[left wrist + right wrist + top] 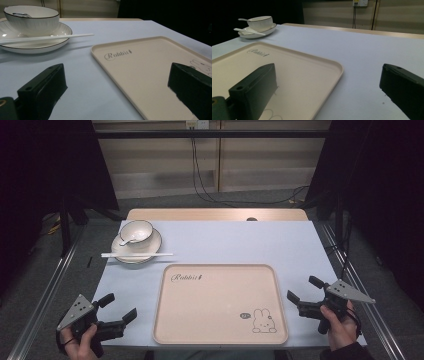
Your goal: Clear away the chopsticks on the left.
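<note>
Pale blue cloth covers the table (240, 240), with grey carpet and dark curtains around it and cables trailing down the far wall. Nearest the person, the left gripper (120, 307) and the right gripper (301, 290) flank the empty beige tray (220, 304), each held low near the near edge, jaws spread wide with nothing between them and pointing inward and forward across the tray. Both hands grasp the handles from below, the grey plates tilted outward. In the left gripper view the jaws frame the tray's left rim; in the right gripper view they straddle its right rim (338, 72).

Farther off, at the far left, the plate (150, 251) carries the bowl (136, 231), with a spoon (126, 240) resting in the bowl and white chopsticks (137, 254) lying across the plate's near rim.

My judgement is that the stack is the risky part. The chopsticks sit loose and overhang the rim on both sides, so a jaw coming in low from the near side would likely knock them off or roll them away. A grip on the plate's thin glazed edge could slip, and any tilt would send bowl and spoon sliding. The left gripper has the shorter reach; the right one would have to cross over the tray, where catching the raised rim could shove it
</note>
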{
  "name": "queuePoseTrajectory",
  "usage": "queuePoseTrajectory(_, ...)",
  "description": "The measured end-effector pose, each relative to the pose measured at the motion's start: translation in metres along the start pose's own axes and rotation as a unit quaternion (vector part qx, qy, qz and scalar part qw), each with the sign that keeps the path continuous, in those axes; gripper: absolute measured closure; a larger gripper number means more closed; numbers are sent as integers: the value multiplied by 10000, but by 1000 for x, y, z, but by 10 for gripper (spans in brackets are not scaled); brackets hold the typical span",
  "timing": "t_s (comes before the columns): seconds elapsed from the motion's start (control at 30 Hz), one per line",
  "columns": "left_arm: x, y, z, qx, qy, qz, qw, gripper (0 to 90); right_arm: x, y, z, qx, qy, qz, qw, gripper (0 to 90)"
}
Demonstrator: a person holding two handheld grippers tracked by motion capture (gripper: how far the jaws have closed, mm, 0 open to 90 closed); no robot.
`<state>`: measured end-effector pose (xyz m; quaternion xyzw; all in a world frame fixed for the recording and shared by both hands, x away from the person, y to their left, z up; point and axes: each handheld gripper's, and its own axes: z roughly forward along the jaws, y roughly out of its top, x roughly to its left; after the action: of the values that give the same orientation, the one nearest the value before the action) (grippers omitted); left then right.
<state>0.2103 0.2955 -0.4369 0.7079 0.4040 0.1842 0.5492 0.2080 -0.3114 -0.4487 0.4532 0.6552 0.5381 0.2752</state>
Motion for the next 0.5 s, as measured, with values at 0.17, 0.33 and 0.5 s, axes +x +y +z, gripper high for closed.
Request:
queuePoseTrajectory(0.17,1,2,-1,9,-55,25,10000,16,1,0,-1,53,44,35,10000,8)
queuePoseTrajectory(0.33,-1,10,-3,-6,116,143,9998,20,1,0,-2,6,20,89,10000,10)
queuePoseTrajectory(0.5,4,20,-4,64,-248,201,9995,35,2,0,-3,-6,23,18,10000,10)
